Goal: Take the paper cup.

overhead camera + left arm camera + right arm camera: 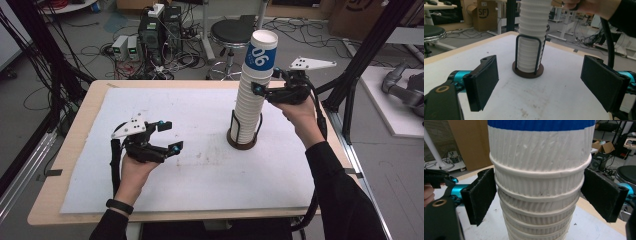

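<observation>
A tall stack of white ribbed paper cups (251, 102) stands in a dark wire holder (243, 144) right of the table's middle. Its top cup (261, 50) has a blue band marked 06. My right gripper (266, 81) is up at the stack's upper part, and its pads (481, 197) flank the cup rims (539, 175) closely on both sides without squeezing them. Over the left of the mat, my left gripper (172, 136) hovers open with nothing between its pads (484, 82). It faces the stack (531, 37) and holder (527, 73).
A white mat (200, 165) covers most of the wooden table (75, 145). Beyond the far edge are a black stool (231, 32), computer boxes (160, 30) and floor cables. Black frame posts (350, 90) stand by the table's right side.
</observation>
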